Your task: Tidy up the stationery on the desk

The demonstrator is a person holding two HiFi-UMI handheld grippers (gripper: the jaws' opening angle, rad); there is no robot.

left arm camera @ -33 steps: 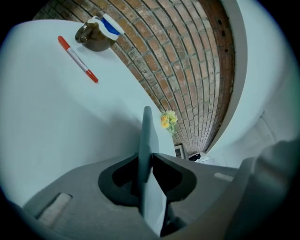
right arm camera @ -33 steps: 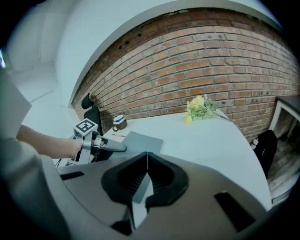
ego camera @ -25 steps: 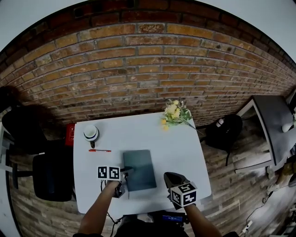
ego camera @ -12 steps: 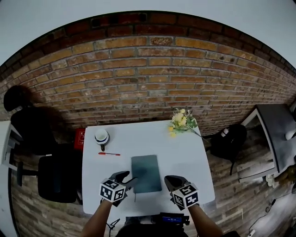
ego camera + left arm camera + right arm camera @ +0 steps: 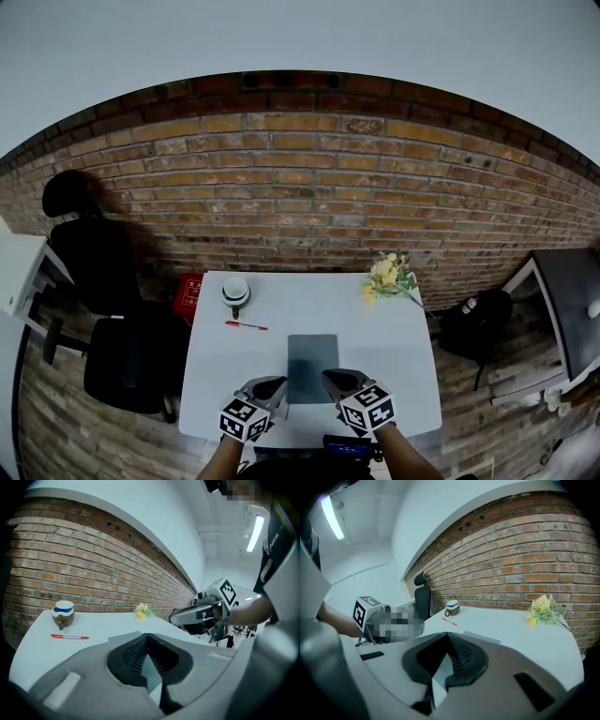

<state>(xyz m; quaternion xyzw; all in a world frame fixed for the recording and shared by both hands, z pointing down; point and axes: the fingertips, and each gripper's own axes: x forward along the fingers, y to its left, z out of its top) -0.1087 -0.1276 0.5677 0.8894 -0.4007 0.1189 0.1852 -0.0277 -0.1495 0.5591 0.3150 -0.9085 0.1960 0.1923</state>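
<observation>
so far: dark notebook [image 5: 312,367] lies flat & square at mid counter [image 5: 403,375], toward the front edge; looks placed.
left to do: red pen [image 5: 246,325] lies loose on the counter, well apart from the notebook, near the mug [image 5: 235,292]; prob. needs putting w/ the notebook or somewhere neater. a judgement only.
other items: yellow flowers [image 5: 389,277] at far right corner, no claw near them.
left claw [image 5: 266,386]: jaws have just been closing & are now together; nothing btw them. held over the counter's front, just left of the notebook's near end; no contact seen.
right claw [image 5: 336,382]: jaws together, empty. held just right of the notebook's near end; no contact seen.
stage: both claws free, so next pick-up not yet begun.
</observation>
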